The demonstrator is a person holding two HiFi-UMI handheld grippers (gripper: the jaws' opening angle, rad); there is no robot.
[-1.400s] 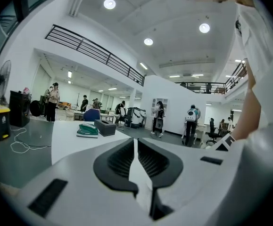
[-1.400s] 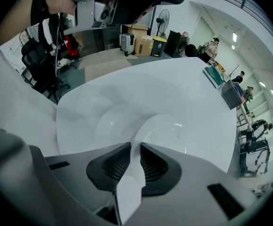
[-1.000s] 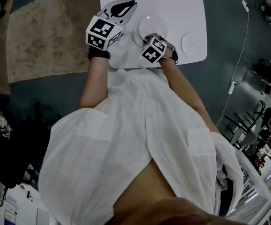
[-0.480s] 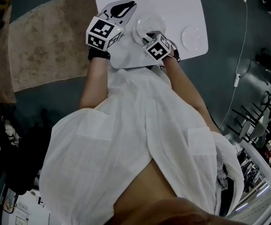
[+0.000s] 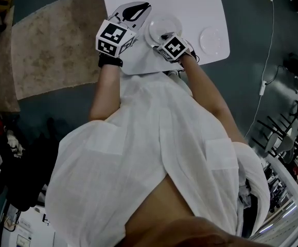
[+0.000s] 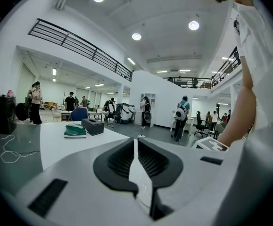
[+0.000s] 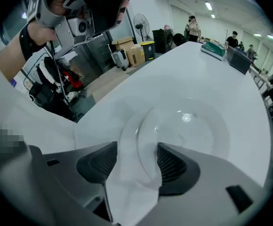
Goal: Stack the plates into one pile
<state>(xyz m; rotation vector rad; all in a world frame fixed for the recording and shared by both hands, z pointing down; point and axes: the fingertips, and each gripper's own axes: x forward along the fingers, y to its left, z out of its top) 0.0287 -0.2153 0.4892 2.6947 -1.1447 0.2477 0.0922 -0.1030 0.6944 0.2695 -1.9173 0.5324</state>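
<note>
A white plate (image 5: 164,25) lies on the white table (image 5: 190,4), and a second plate (image 5: 211,39) sits to its right near the table's edge. My right gripper (image 5: 164,36) points steeply down at the near rim of the first plate (image 7: 188,126). In the right gripper view its jaws (image 7: 137,154) have just been opening and stand wide; the rim lies between them, and the pads do not press on it. My left gripper (image 5: 134,8) hovers to the left of that plate, its jaws (image 6: 136,147) all but closed, with nothing between them.
The table's near edge (image 5: 154,71) runs just below both grippers. A beige rug (image 5: 51,40) covers the floor to the left, and a cable (image 5: 264,60) trails on the right. A dark box (image 6: 93,126) and a green item (image 6: 75,131) rest on a table farther off.
The right gripper's marker cube has rolled and shifted slightly towards the plate, and its jaws have spread. The left gripper has stayed almost where it was.
</note>
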